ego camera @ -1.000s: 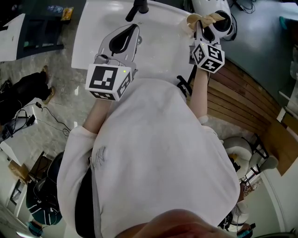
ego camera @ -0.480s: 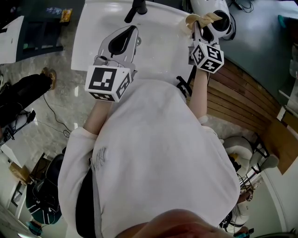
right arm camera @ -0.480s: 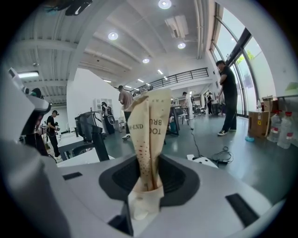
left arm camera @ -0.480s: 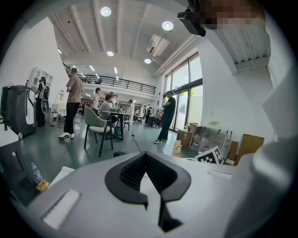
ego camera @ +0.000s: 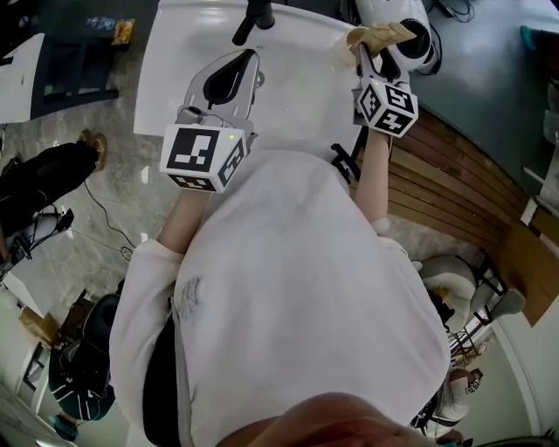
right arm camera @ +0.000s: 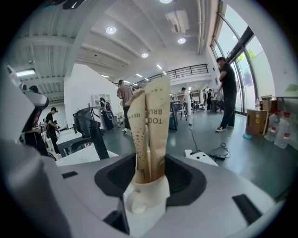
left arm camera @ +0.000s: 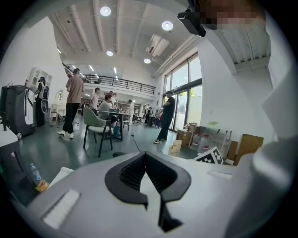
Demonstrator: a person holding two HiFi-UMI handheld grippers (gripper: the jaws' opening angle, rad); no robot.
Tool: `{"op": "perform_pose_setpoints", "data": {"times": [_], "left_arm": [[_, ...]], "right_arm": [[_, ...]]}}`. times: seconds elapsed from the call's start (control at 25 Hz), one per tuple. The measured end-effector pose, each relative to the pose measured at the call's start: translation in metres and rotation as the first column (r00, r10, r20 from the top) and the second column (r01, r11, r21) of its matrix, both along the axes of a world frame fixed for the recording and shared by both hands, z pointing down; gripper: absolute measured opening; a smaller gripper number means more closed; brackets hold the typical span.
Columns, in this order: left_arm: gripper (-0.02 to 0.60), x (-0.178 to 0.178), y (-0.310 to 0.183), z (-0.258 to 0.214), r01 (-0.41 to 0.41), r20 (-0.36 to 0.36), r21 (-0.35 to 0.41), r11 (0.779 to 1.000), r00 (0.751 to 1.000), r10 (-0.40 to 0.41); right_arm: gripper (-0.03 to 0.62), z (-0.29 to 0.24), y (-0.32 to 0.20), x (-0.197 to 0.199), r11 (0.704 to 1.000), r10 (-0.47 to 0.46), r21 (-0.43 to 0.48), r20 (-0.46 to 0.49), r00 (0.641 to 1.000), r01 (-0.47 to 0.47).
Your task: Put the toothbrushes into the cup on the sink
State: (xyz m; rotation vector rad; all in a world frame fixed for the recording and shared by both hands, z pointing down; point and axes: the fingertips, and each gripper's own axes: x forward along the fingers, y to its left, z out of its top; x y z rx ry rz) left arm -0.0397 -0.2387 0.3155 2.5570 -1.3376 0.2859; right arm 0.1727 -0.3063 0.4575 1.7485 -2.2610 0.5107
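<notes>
The right tool [right arm camera: 150, 160] has just been opening its jaws, and in the head view it has barely shifted at one o'clock, while the left tool [ego camera: 251, 54] has kept its place at eleven o'clock; on the floor at nine o'clock, a person in dark clothes [ego camera: 39, 179] has stepped a little further along. The right gripper view shows the right tool's dark pads spread apart, released. Between them stands a white cup [right arm camera: 146, 197] with its small handle turned toward seven o'clock. Two toothbrushes [right arm camera: 151, 125] in tan paper wrappers with printed lettering stand upright in the cup, side by side and touching, their tops reaching toward twelve o'clock above the jaws. The pads sit just beside the wrappers on either side without clenching them. In the head view the cup end of the right tool lies over the far right corner of the white sink [ego camera: 175, 52], and a black faucet [ego camera: 255, 16] rises at twelve o'clock. The left tool hovers over the sink with its jaws clenched, the tips meeting at the far end with only a teardrop gap behind them, nothing between. A wooden slatted surface [ego camera: 454, 188] runs at three o'clock beside the person's right arm.
</notes>
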Motion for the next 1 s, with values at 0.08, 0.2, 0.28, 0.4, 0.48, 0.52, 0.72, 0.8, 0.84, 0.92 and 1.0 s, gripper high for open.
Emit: {"op": "perform_pose_setpoints", "data": {"times": [0.08,0.2,0.28,0.4,0.48,0.52,0.72,0.8,0.84,0.92,1.0], "left_arm": [[-0.015,0.0003,0.0004,-0.0014,-0.001,-0.001,0.002,1.0,1.0,0.001],[-0.015,0.0005,0.0001,-0.0028,-0.001,-0.003,0.006,1.0,1.0,0.002],[-0.015,0.0005,0.0001,-0.0026,-0.002,-0.004,0.006,1.0,1.0,0.002],[-0.015,-0.0001,-0.0001,-0.0042,-0.002,-0.005,0.008,1.0,1.0,0.002],[-0.015,-0.0005,0.0,-0.0053,-0.002,-0.005,0.011,1.0,1.0,0.002],[-0.015,-0.0006,0.0003,-0.0056,-0.001,-0.005,0.013,1.0,1.0,0.001],[-0.015,-0.0008,0.002,-0.0077,-0.001,-0.007,0.02,1.0,1.0,0.001],[-0.015,-0.0009,0.0028,-0.0094,-0.003,-0.008,0.023,1.0,1.0,0.003],[-0.015,-0.0008,0.0032,-0.0099,-0.004,-0.008,0.025,1.0,1.0,0.004],[-0.015,-0.0003,0.0044,-0.0101,-0.005,-0.009,0.028,1.0,1.0,0.005],[-0.015,-0.0001,0.0059,-0.0102,-0.005,-0.011,0.031,1.0,1.0,0.006]], "right_arm": [[0.172,0.0003,0.0013,0.0007,1.0,0.003,-0.006,0.001,1.0,-0.003],[0.176,0.0001,0.0016,0.0009,1.0,0.002,-0.008,0.0,1.0,-0.002],[0.178,0.0003,0.0012,0.0005,1.0,0.003,-0.009,-0.001,1.0,-0.003],[0.183,-0.0001,0.001,0.0,1.0,0.006,-0.01,-0.001,1.0,-0.006],[0.184,-0.0005,0.0015,0.0003,1.0,0.009,-0.012,-0.003,1.0,-0.009],[0.184,-0.0005,0.002,0.0005,1.0,0.009,-0.013,-0.003,1.0,-0.009],[0.186,-0.0013,0.005,0.0034,1.0,0.017,-0.015,-0.005,1.0,-0.017],[0.186,-0.0034,0.0061,0.0045,1.0,0.019,-0.011,-0.004,1.0,-0.019],[0.186,-0.0042,0.0067,0.0048,1.0,0.019,-0.01,-0.002,1.0,-0.019],[0.186,-0.0049,0.0084,0.0052,1.0,0.017,-0.007,0.001,1.0,-0.017],[0.186,-0.0057,0.0101,0.0052,1.0,0.016,-0.004,0.0,1.0,-0.016]]}}
